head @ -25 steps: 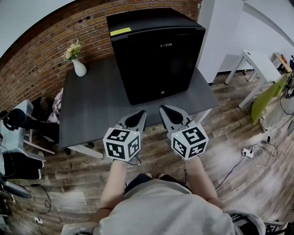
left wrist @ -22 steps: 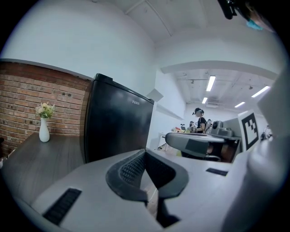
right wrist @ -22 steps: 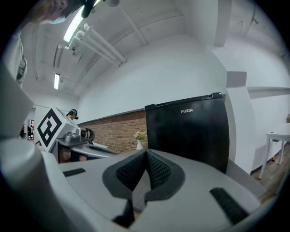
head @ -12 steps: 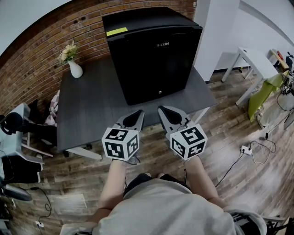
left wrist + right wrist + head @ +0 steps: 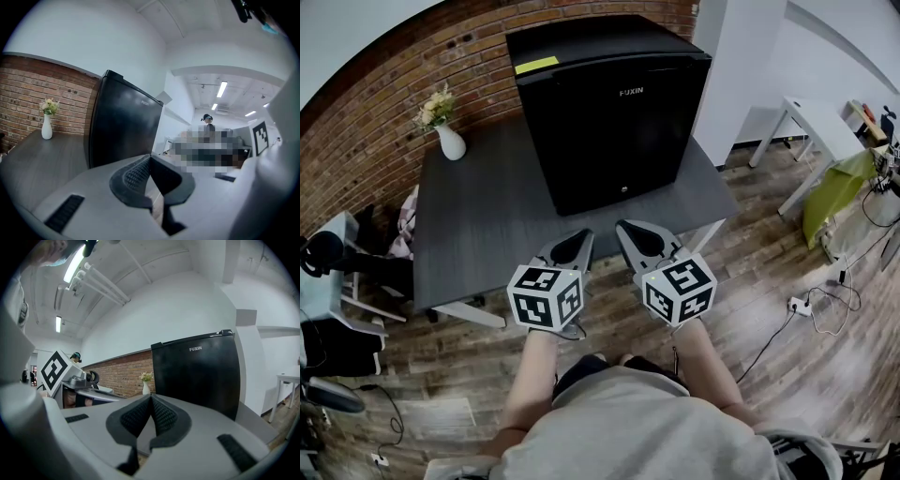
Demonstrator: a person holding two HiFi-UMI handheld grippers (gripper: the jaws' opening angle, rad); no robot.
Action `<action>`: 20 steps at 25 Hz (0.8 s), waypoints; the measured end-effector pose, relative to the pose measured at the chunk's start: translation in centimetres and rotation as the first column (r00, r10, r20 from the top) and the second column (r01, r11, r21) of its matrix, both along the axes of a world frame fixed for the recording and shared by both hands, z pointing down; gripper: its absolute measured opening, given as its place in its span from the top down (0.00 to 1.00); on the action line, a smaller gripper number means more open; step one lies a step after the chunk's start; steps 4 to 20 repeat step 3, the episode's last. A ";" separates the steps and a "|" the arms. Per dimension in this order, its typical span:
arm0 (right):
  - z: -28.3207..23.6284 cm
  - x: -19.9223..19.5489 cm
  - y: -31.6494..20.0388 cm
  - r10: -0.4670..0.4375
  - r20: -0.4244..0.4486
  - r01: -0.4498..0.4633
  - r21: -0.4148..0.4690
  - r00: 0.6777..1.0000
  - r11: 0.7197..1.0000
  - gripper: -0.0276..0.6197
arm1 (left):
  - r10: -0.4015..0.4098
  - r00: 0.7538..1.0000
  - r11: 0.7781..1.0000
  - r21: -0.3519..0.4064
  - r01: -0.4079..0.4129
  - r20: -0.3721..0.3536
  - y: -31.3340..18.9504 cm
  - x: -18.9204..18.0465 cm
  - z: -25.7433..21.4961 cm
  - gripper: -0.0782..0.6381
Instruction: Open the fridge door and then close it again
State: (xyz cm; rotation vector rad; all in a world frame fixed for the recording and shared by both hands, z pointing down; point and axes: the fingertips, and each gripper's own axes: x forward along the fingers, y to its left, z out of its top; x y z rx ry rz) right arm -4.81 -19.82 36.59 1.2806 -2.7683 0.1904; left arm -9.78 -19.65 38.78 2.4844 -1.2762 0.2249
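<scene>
Fridge [image 5: 609, 112] door closed, on table [image 5: 478, 234] | left gripper [image 5: 584, 234] before fridge, clear of it, nearly level, jaws pressed together, empty | right gripper [image 5: 625, 228] likewise, jaws together, empty | forearms parallel, reaching toward fridge

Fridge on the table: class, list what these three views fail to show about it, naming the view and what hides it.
- Fridge handle and hinge side: head view, its front is uniformly black, neither shows.
- Yellow label on its top: head view, print too small.
- Fridge's base: left gripper view, partly behind the left gripper; right gripper view, partly behind the right gripper.
</scene>
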 end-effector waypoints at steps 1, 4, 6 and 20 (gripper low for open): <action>0.1 0.0 0.0 0.000 0.000 0.000 -0.002 1.000 1.000 0.96 | -0.001 1.000 1.000 0.000 0.001 0.001 0.0 0.0 0.0 0.88; 0.2 0.1 0.1 0.000 -0.001 0.000 -0.004 1.000 1.000 0.96 | -0.004 1.000 1.000 0.000 0.004 0.004 0.1 -0.1 0.1 0.88; 0.2 0.1 0.1 0.000 -0.001 0.000 -0.004 1.000 1.000 0.96 | -0.004 1.000 1.000 0.000 0.004 0.004 0.1 -0.1 0.1 0.88; 0.2 0.1 0.1 0.000 -0.001 0.000 -0.004 1.000 1.000 0.96 | -0.004 1.000 1.000 0.000 0.004 0.004 0.1 -0.1 0.1 0.88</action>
